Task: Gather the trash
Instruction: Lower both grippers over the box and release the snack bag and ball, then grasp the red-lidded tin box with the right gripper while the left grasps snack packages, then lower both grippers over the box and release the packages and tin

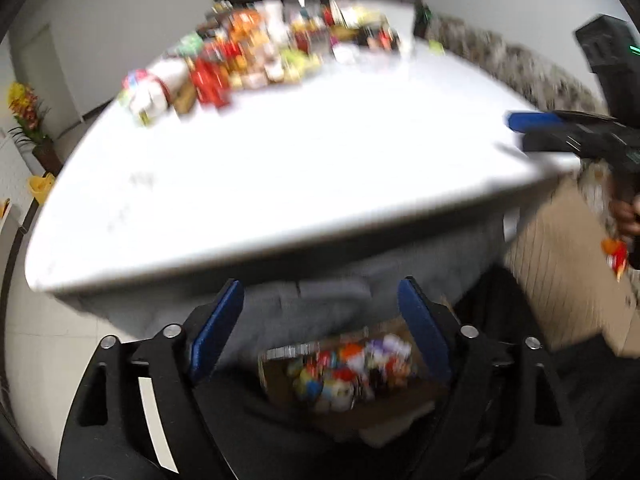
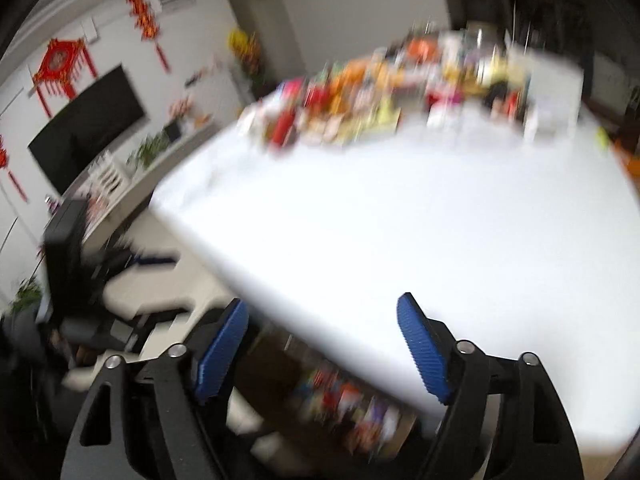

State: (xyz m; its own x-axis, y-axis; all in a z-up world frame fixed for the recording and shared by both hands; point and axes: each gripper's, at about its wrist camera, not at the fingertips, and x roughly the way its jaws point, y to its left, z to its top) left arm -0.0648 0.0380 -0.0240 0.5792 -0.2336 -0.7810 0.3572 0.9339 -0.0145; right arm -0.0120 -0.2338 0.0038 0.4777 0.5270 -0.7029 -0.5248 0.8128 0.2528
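Observation:
My left gripper (image 1: 320, 312) is open and empty, hanging past the near edge of the white table (image 1: 300, 168). Below it stands a cardboard box (image 1: 394, 412) holding several colourful wrappers (image 1: 348, 368). A blurred heap of colourful packages (image 1: 256, 56) lies at the table's far end. My right gripper (image 2: 324, 336) is open with nothing between its fingers, over the table's (image 2: 420, 220) near corner, and the same box (image 2: 256, 360) with wrappers (image 2: 352, 404) shows under it. The right gripper (image 1: 526, 132) also reaches in over the table's right edge. A red-orange wrapper (image 1: 616, 256) shows beneath the hand there.
A large cardboard panel (image 1: 560, 264) stands right of the table. Grey cloth (image 1: 320, 292) hangs under the table edge. A dark TV (image 2: 88, 128) and red wall ornaments (image 2: 60, 64) sit at the left. The left gripper (image 2: 154, 259) appears blurred beside the table. Both views are motion-blurred.

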